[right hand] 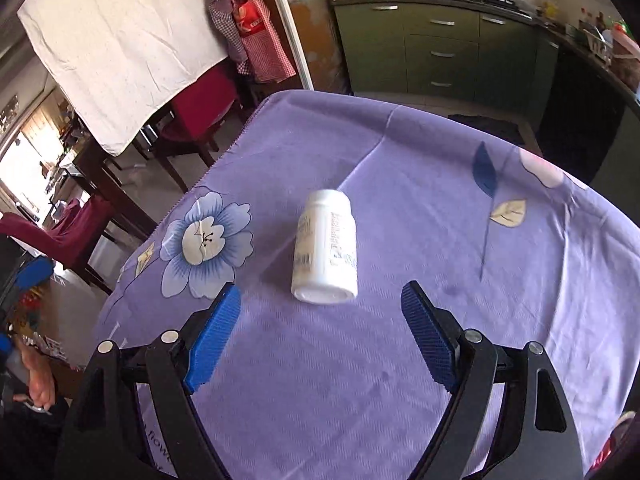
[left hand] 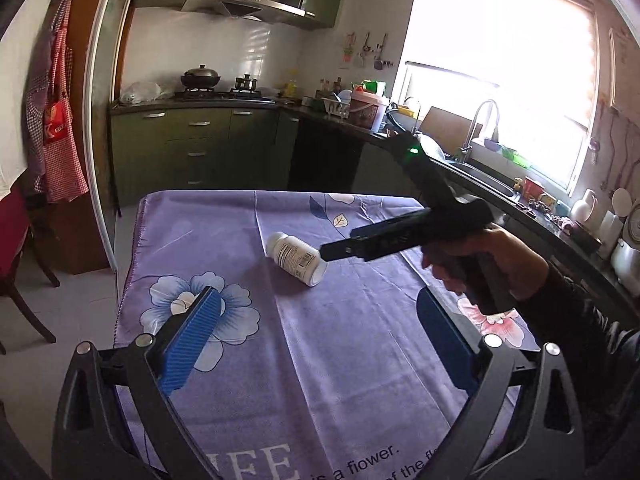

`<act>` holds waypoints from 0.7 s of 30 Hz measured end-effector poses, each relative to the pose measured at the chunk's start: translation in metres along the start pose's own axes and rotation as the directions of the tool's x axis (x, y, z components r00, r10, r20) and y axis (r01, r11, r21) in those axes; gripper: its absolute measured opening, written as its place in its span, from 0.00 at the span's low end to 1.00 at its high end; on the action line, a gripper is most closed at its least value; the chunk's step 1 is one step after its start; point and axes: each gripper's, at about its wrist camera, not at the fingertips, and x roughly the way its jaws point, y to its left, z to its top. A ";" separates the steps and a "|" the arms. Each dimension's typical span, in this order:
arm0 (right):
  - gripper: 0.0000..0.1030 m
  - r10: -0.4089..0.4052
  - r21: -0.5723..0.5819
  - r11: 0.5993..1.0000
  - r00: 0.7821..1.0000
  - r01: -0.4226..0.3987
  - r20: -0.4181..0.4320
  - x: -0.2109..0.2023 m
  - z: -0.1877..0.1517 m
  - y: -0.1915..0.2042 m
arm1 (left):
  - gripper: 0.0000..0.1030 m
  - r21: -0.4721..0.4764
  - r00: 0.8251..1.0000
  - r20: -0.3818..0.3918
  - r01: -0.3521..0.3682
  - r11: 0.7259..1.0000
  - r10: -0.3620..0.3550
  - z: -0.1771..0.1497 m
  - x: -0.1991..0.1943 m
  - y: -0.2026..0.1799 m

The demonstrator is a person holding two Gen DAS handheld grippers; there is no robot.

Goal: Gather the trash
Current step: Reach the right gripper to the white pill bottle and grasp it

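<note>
White pill bottle [right hand: 325, 249] lies on its side on the purple floral tablecloth [right hand: 400, 360], centre of the right wrist view, base toward the cam. Right gripper [right hand: 322, 334] hangs just below it in frame, blue pads [right hand: 212, 340] spread wide, nothing between them, not touching the bottle. In left wrist view the bottle [left hand: 297, 258] sits mid-frame; left gripper [left hand: 320, 344] at the bottom, pads wide apart & empty. Right gripper's black body [left hand: 404, 236] comes in from centre right, held by a hand [left hand: 486, 264], tip near the bottle's base
</note>
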 end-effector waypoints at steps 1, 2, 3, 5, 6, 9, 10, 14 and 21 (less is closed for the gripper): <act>0.79 -0.013 -0.003 1.000 1.000 0.013 -0.021 0.010 0.009 0.003 | 0.91 0.003 1.000 0.001 -0.003 1.000 0.003 -0.002 -0.001 -0.001; 0.79 -0.022 -0.005 1.000 0.999 0.021 -0.049 0.022 0.018 0.005 | 0.91 0.005 1.000 0.001 -0.004 1.000 0.004 -0.002 -0.001 0.000; 0.79 -0.026 -0.005 1.000 0.997 0.026 -0.072 0.032 0.023 0.005 | 0.91 0.007 1.000 0.000 -0.002 1.000 0.002 -0.004 -0.002 0.001; 0.79 -0.049 -0.001 0.999 0.992 0.049 -0.114 0.049 0.034 0.005 | 0.91 0.005 1.000 -0.001 0.003 1.000 -0.003 -0.006 -0.002 0.002; 0.78 -0.063 -0.002 0.998 0.989 0.063 -0.131 0.056 0.037 0.001 | 0.91 0.003 1.000 -0.003 0.006 1.000 -0.006 -0.007 -0.002 0.003; 0.72 -0.095 0.001 0.995 0.981 0.096 -0.170 0.071 0.042 -0.004 | 0.91 0.000 1.000 -0.006 0.014 1.000 -0.014 -0.008 -0.001 0.005; 0.72 -0.099 0.001 0.995 0.978 0.101 -0.183 0.074 0.042 -0.004 | 0.91 -0.001 1.000 -0.006 0.016 1.000 -0.016 -0.009 -0.002 0.006; 0.69 -0.110 -0.016 0.994 0.970 0.109 -0.216 0.088 0.042 -0.001 | 0.91 -0.008 1.000 -0.003 0.023 1.000 -0.023 -0.011 -0.002 0.010; 0.45 -0.135 -0.067 0.990 0.962 0.122 -0.237 0.099 0.036 0.012 | 0.91 -0.012 1.000 0.000 0.026 1.000 -0.026 -0.012 -0.003 0.012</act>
